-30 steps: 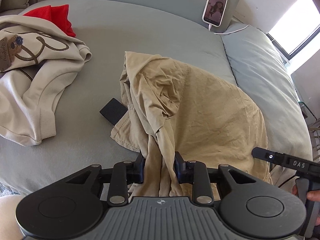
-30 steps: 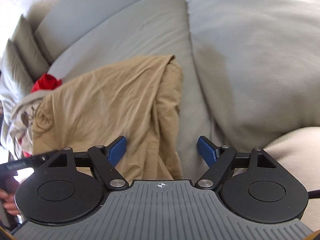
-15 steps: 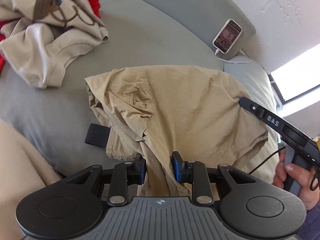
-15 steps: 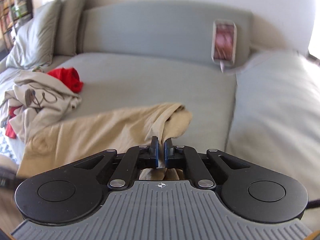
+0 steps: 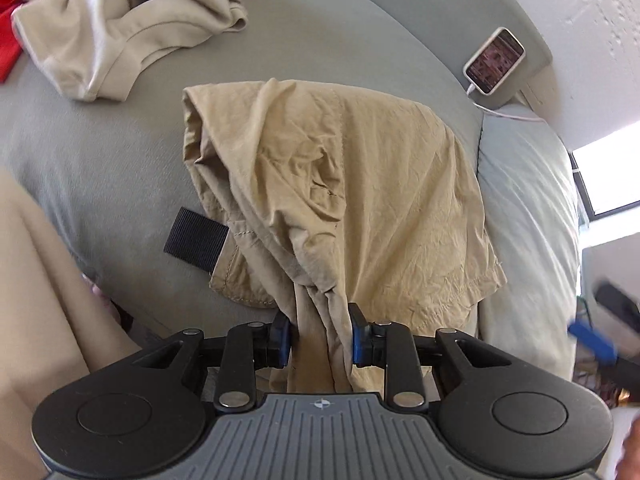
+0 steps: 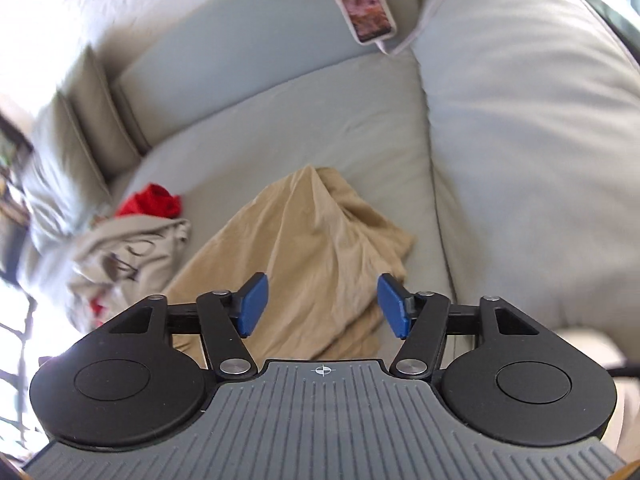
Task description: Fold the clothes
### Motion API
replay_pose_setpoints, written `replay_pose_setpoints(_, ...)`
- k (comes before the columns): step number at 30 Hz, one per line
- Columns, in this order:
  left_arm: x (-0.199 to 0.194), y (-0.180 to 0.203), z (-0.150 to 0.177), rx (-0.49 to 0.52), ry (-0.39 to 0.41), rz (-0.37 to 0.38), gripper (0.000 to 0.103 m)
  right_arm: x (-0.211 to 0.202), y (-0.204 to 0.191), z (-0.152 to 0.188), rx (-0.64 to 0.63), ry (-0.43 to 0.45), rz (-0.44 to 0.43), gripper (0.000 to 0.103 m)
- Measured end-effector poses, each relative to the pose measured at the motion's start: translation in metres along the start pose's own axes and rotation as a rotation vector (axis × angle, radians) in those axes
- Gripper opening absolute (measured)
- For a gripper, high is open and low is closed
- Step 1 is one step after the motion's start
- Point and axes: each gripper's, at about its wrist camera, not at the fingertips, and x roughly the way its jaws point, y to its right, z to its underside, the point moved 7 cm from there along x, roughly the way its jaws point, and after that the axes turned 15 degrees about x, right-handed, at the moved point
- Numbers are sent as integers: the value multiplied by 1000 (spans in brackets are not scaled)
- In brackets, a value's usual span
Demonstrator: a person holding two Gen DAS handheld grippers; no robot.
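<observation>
A: Where were the trousers [image 5: 360, 184] found?

B: Rumpled on the sofa [image 5: 120, 152], one bunched end pinched in the left gripper [image 5: 319, 338]. The right gripper [image 6: 319, 304] was held wide apart above them, empty.

A: How was a clean fold judged achievable?

B: A free edge had to be taken and the cloth kept taut.

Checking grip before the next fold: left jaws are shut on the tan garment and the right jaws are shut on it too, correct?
Not quite. The right gripper is open, jaws spread above the tan garment, as the right wrist view shows. The left gripper is shut on a bunched part of it.
</observation>
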Motion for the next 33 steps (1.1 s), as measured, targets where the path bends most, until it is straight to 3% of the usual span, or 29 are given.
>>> replay_pose_setpoints(3, -1, -1, 1, -38, -8, 21, 25, -22, 17, 12, 115, -27, -77, 74)
replay_pose_setpoints(5, -1, -2, 2, -44, -11, 23, 25, -18, 25, 20, 169, -39, -114, 86)
replay_pose_setpoints(8, 0, 0, 1, -42, -14, 23, 25, 14, 41, 30, 239, -85, -112, 86)
replay_pose_setpoints(10, -1, 0, 0, -57, -19, 28, 25, 45, 52, 41, 307, -161, -124, 81)
replay_pose_setpoints(14, -4, -2, -1, -119, -32, 59, 24, 90, 60, 70, 455, -322, -218, 79)
replay_pose_setpoints(18, -13, -5, -1, -228, -30, 143, 20, 113, 64, 88, 602, -371, -329, 79)
replay_pose_setpoints(23, -23, -5, -1, -359, -21, 251, 19, 136, 61, 89, 765, -365, -479, 79)
replay_pose_setpoints(24, -22, -3, 1, -360, -23, 251, 19, 139, 59, 85, 778, -346, -489, 74)
replay_pose_setpoints(26, -21, 0, 4, -314, -35, 239, 22, 139, 57, 74, 748, -266, -460, 46)
replay_pose_setpoints(27, -21, 2, 2, -282, -28, 226, 25, 138, 56, 67, 722, -221, -428, 18)
replay_pose_setpoints(28, -24, 3, -3, -245, -9, 208, 29, 135, 53, 62, 673, -198, -396, 11)
replay_pose_setpoints(29, -26, 4, -8, -208, 10, 190, 36, 131, 50, 57, 621, -177, -364, 11)
replay_pose_setpoints(33, -36, 9, -27, -60, 86, 118, 39, 113, 29, 41, 284, -72, -196, 10)
